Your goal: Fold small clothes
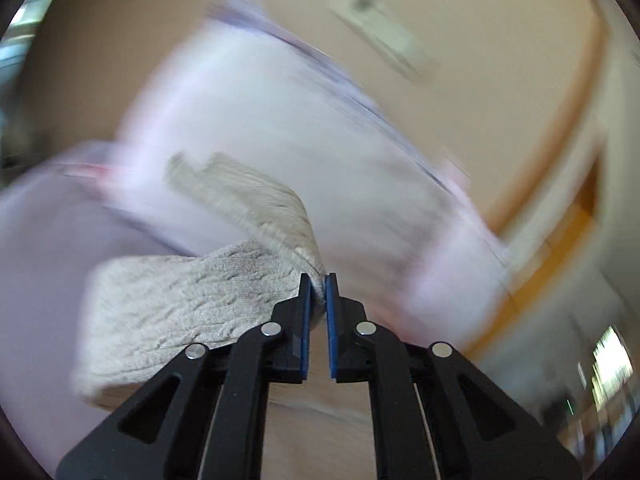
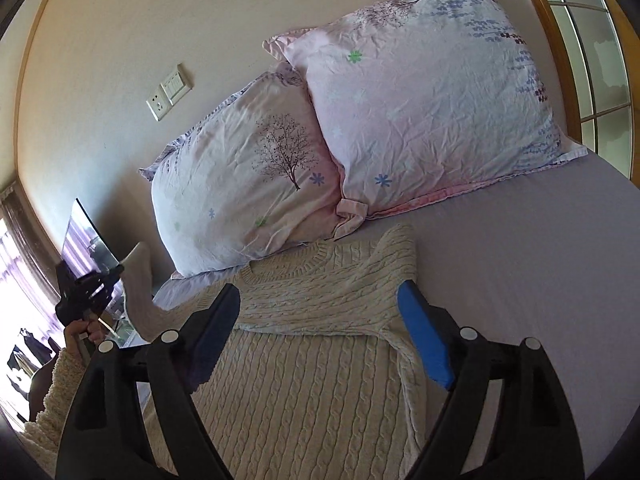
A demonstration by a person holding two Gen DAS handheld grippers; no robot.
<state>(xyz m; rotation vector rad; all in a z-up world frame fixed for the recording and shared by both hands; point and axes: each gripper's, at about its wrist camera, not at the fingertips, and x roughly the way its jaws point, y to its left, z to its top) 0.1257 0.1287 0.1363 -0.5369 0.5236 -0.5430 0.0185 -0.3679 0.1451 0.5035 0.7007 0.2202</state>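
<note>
A cream cable-knit sweater (image 2: 304, 364) lies on the lavender bed sheet (image 2: 520, 280), neck towards the pillows, its right sleeve folded across the chest. My right gripper (image 2: 320, 312) is open and empty, hovering over the upper chest. My left gripper (image 1: 319, 284) is shut on the sweater's left sleeve (image 1: 180, 304) and holds it lifted in the air; that view is motion-blurred. The left gripper also shows in the right wrist view (image 2: 86, 288), raised at the bed's left side with the sleeve (image 2: 138, 280) hanging from it.
Two floral pillows (image 2: 248, 168) (image 2: 432, 92) lean against the beige wall at the head of the bed. A wall switch and socket (image 2: 170, 92) sit above them. A window (image 2: 592, 60) is at the right, a dark screen (image 2: 84, 240) at the left.
</note>
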